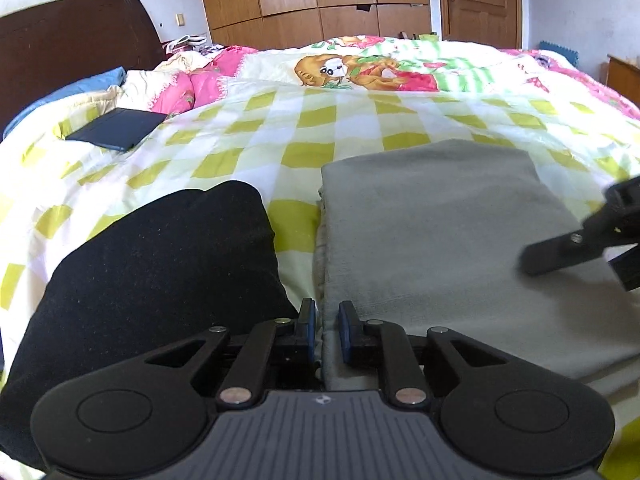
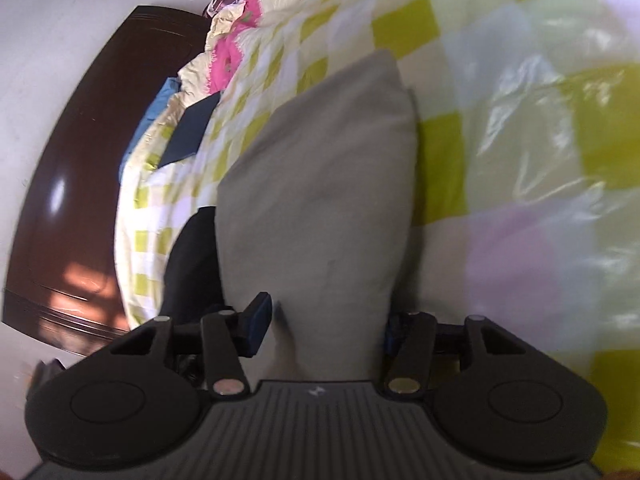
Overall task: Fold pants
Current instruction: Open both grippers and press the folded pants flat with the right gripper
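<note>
Left wrist: no readable writing. My left gripper point(image 1: 324, 330) slightly open astride grey pants point(image 1: 440, 232) edge, not pinching; right gripper point(image 2: 324, 328) half-open, pants between; open quilt point(image 1: 280, 128) at 12 o'clock.

No words, numbers or brand names can be read anywhere. The only sign is a small pale emblem point(image 1: 320, 399) on the left gripper's ribbed grey body. The same kind of emblem point(image 2: 315, 391) sits on the right gripper's body.

Free room: the checked quilt point(image 1: 320, 120) beyond the grey pants point(image 1: 440, 220) lies bare.
Obstacles: black garment point(image 1: 160, 260) just left of pants; dark notebook point(image 1: 116, 129) near headboard point(image 1: 60, 48).
</note>
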The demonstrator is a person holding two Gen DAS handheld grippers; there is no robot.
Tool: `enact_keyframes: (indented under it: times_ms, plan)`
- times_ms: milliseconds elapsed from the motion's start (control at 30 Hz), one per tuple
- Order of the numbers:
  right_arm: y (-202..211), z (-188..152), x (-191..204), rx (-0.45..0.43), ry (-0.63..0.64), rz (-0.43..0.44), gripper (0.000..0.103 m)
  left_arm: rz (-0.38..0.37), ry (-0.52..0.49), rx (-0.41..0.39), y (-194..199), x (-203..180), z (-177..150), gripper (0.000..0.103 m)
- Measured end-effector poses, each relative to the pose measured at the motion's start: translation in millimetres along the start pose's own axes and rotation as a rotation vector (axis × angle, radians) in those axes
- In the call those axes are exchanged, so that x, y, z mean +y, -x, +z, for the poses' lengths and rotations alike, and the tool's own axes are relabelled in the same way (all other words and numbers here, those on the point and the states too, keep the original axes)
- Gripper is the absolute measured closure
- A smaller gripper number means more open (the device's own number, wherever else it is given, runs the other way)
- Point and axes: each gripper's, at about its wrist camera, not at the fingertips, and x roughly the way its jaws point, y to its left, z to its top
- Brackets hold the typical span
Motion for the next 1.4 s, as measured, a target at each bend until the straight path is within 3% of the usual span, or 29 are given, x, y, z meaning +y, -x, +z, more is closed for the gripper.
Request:
enact_keyframes:
  times_ms: [33, 133, 267, 400, 467, 500, 600, 667, 767, 900, 1000, 1100, 1233, 1400]
  plan:
    - [-1, 2, -1, 0.007, -0.008, 0.002, 0.081, 0.004, -0.001, 0.004, -1, -2, 0, 0.075]
    - [12, 4, -4, 0.027, 0.003, 0.005, 0.090, 0.005, -0.013, 0.024, -1, -8, 4, 0.081]
    - [56, 2, -15, 0.002, 0.029, -0.055, 0.091, -0.078, -0.016, 0.042, 7, -34, 5, 0.081]
    - [112, -8, -39, -0.060, 0.004, -0.151, 0.090, -0.179, -0.071, 0.017, 16, -85, 5, 0.081]
    - [135, -14, -48, -0.085, -0.003, -0.188, 0.085, -0.222, -0.093, 0.008, 16, -106, 10, 0.078]
    - [145, -17, -48, -0.094, 0.011, -0.227, 0.072, -0.237, -0.092, 0.008, 16, -113, 15, 0.073]
    - [177, -18, -42, -0.185, 0.069, -0.365, 0.067, -0.243, -0.083, -0.016, 26, -119, 26, 0.072]
    - [194, -17, -35, -0.262, 0.104, -0.393, 0.067, -0.187, -0.107, -0.055, 39, -120, 29, 0.072]
    - [183, -6, -7, -0.260, 0.215, -0.328, 0.067, -0.178, -0.149, -0.131, 58, -127, 29, 0.072]
    - [115, 25, 20, -0.169, 0.318, -0.267, 0.067, -0.229, -0.199, -0.181, 62, -142, 25, 0.072]
    - [63, 49, 15, -0.127, 0.324, -0.282, 0.069, -0.252, -0.204, -0.130, 44, -148, 20, 0.072]
    - [38, 56, 1, -0.118, 0.290, -0.325, 0.071, -0.235, -0.215, -0.055, 23, -146, 9, 0.071]
    - [48, 54, -3, -0.139, 0.258, -0.311, 0.069, -0.255, -0.200, -0.056, 22, -142, 12, 0.070]
    - [109, 21, 7, -0.227, 0.307, -0.331, 0.065, -0.245, -0.154, -0.092, 35, -131, 18, 0.070]
